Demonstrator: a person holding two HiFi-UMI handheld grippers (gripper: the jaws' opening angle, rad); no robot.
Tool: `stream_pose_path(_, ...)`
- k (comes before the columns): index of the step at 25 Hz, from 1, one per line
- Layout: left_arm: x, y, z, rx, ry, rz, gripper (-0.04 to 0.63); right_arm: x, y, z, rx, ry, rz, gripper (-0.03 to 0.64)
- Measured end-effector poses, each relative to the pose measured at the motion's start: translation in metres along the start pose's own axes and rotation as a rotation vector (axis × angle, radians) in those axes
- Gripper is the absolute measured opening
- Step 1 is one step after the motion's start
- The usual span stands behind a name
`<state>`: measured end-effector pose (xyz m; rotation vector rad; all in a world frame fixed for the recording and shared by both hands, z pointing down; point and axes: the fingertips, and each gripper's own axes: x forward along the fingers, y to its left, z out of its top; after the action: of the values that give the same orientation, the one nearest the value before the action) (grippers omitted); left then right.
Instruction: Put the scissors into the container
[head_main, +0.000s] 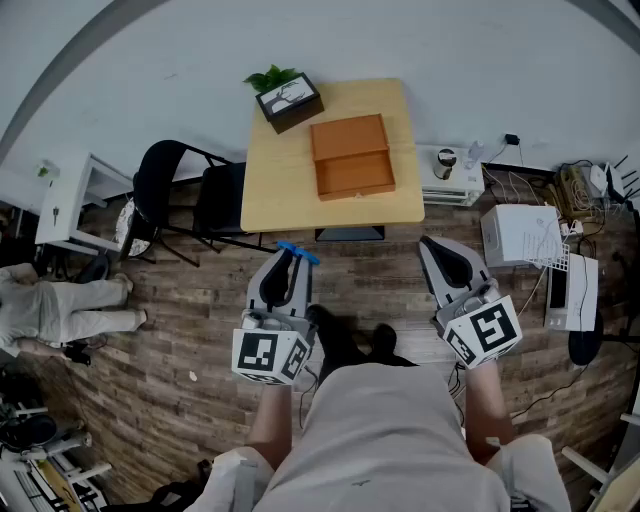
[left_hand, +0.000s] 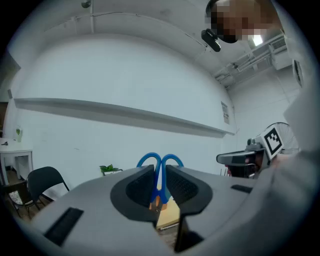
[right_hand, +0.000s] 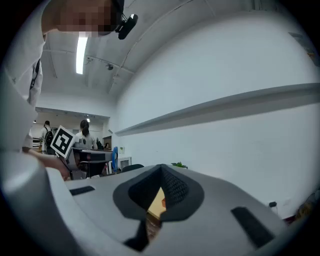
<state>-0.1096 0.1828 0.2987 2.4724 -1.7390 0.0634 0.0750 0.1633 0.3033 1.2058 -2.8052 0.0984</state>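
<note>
Blue-handled scissors (head_main: 298, 250) are clamped in my left gripper (head_main: 284, 256), which is held over the floor just in front of the table. In the left gripper view the two blue handle loops (left_hand: 160, 162) stick up between the shut jaws. The container, an open orange-brown wooden box (head_main: 350, 155), lies on the light wooden table (head_main: 280, 190) ahead of both grippers. My right gripper (head_main: 436, 250) hovers at the right, level with the left one, jaws shut with nothing between them (right_hand: 161, 187).
A potted plant in a dark box (head_main: 285, 98) stands at the table's far left corner. Black chairs (head_main: 185, 200) are left of the table. A white unit (head_main: 448, 175), boxes and cables (head_main: 540, 240) crowd the right. A person (head_main: 60, 305) lies on the floor, far left.
</note>
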Motion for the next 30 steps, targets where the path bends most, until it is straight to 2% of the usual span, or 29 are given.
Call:
stream_pose_path(6,-0.003,-0.016,0.0,0.006,0.002,-0.008,0.075,-0.011,0.0,-0.004,0.02,0.003,0.017,-0.003)
stream_pose_path(10,-0.002,-0.026,0.001,0.012,0.0,-0.012,0.075,-0.017,-0.008,-0.004,0.014,-0.009,-0.02,-0.003)
stream_pose_path(14,0.0,-0.036,0.0,0.012,0.003,-0.017,0.074,-0.02,-0.009,-0.008,0.063,-0.017,0.005,-0.002)
stream_pose_path(30,0.008,-0.047,-0.006,0.013,0.013,-0.036,0.075,-0.024,-0.014,-0.014,0.106,-0.014,0.047,-0.002)
